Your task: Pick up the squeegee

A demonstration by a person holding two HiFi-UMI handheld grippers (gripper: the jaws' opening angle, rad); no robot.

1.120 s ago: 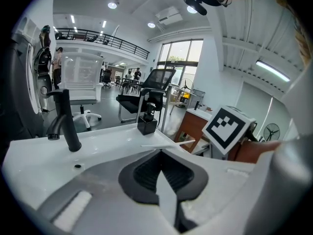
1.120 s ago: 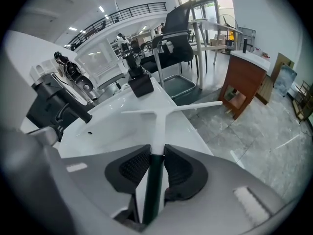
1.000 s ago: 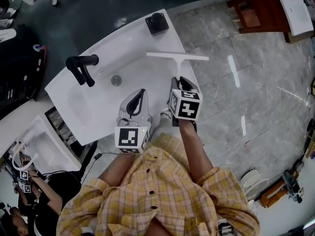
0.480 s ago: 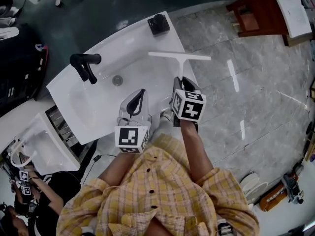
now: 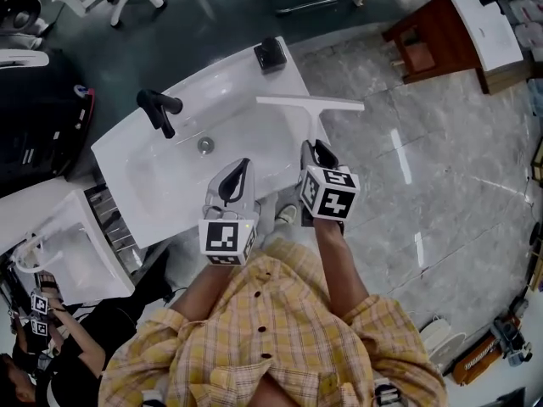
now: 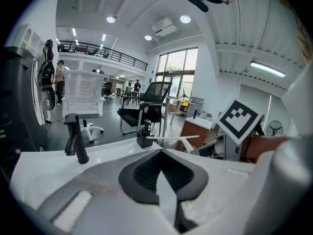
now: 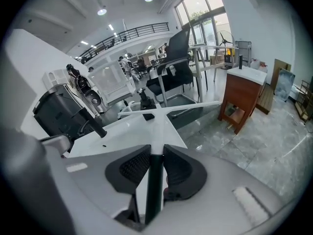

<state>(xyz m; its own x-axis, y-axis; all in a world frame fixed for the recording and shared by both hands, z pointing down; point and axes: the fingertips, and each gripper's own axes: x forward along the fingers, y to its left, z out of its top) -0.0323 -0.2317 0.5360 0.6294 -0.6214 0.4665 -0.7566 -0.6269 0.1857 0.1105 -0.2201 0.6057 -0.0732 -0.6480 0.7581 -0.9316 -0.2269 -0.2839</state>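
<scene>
- Handling: treat the squeegee [image 5: 310,103] as a light, rigid tool. It is probably moulded plastic with a softer wiping edge.
- Handling: the long crossbar sits far from the grip. Expect it to swing or twist about the handle if you turn your wrist quickly.
- Handling: the handle looks smooth and narrow, so it could rotate between the pads. Hold it square and firmly.
- Grip point: take it by the handle, never by the blade. A hold closer to the crossbar would likely reduce the swing.
- Appearance: a white T-shape with a thin straight blade and a white stem. The stem turns dark at the end seated between the jaws.
- Right gripper [image 5: 316,153]: clenched on the dark part of the handle, with a pad pressing each side.
- Left gripper [image 5: 236,175]: pads closed together with nothing between them, hovering beside the right one.
- Location: the blade lies across the right edge of the white washbasin [image 5: 170,176], partly over the grey floor. It sits well right of the black faucet [image 5: 159,108]. Whether it clears the basin top cannot be confirmed.
</scene>
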